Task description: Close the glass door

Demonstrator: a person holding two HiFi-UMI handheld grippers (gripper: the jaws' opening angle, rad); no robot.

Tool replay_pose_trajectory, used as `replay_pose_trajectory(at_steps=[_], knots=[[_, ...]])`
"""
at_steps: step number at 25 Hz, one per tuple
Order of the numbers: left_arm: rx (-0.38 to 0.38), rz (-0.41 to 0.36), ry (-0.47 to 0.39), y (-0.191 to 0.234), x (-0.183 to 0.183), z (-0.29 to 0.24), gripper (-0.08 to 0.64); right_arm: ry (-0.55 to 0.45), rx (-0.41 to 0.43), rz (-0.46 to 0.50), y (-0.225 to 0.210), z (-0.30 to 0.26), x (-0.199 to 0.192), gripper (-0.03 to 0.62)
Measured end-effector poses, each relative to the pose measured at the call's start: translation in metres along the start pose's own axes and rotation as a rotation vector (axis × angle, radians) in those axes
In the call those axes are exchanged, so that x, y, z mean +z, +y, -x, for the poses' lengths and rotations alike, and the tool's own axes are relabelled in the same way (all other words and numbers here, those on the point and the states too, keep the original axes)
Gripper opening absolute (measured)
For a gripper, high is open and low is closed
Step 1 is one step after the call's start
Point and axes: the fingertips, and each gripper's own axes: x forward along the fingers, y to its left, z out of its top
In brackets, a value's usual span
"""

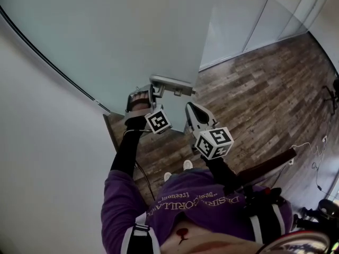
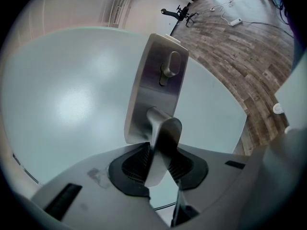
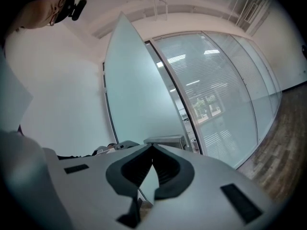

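Observation:
A frosted glass door (image 1: pixel 116 41) fills the upper left of the head view, with a metal lock plate and lever handle (image 1: pixel 170 84) at its free edge. My left gripper (image 1: pixel 152 96) is shut on the door handle (image 2: pixel 160 143); in the left gripper view the lever runs straight between the black pads (image 2: pixel 136 164). The lock plate (image 2: pixel 158 85) with its thumb turn stands just beyond. My right gripper (image 1: pixel 192 112) hangs beside the left one, off the door, jaws shut on nothing (image 3: pixel 152 150). In the right gripper view the door's edge (image 3: pixel 132 80) stands ahead.
Wood-plank floor (image 1: pixel 265 89) spreads to the right. A white wall (image 1: pixel 47 157) lies left of the door. Fixed glass partitions (image 3: pixel 220 95) stand past the doorway. A person's purple-sleeved torso (image 1: pixel 185 205) is below, and cables (image 1: pixel 318 147) trail on the floor at far right.

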Motion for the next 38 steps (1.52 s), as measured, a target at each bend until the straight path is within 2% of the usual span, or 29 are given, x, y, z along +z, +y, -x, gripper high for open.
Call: replay_pose_trajectory(at_steps=[6,9,15,21,24,27,31,36,38], knots=[[0.032,0.001,0.043,0.021,0.011,-0.013,0.086,0.012,0.029,-0.003,-0.014,-0.002,0.01,-0.003],[0.008,0.027,0.054,0.013,0.012,-0.021,0.086,0.018,0.041,-0.002,-0.017,-0.001,0.008,-0.003],[0.012,0.02,0.066,0.017,0.017,-0.032,0.087,0.011,0.045,-0.003,-0.023,-0.002,0.011,-0.003],[0.014,0.023,0.056,0.018,0.02,-0.036,0.086,0.005,0.021,-0.001,-0.025,-0.003,0.01,-0.003],[0.019,-0.002,0.074,0.019,0.017,-0.037,0.086,-0.014,-0.006,0.004,-0.029,-0.004,0.013,-0.003],[0.016,0.032,0.052,0.015,0.022,-0.044,0.086,-0.033,-0.027,0.012,-0.033,-0.009,0.02,-0.003],[0.048,-0.057,0.104,0.031,0.019,-0.053,0.081,-0.047,-0.046,0.02,-0.04,-0.023,0.036,-0.003],[0.047,-0.076,0.096,0.035,0.022,-0.061,0.081,-0.051,-0.062,0.025,-0.041,-0.035,0.037,-0.003],[0.039,-0.061,0.087,0.036,0.025,-0.07,0.08,-0.05,-0.073,0.024,-0.044,-0.043,0.039,-0.003]])
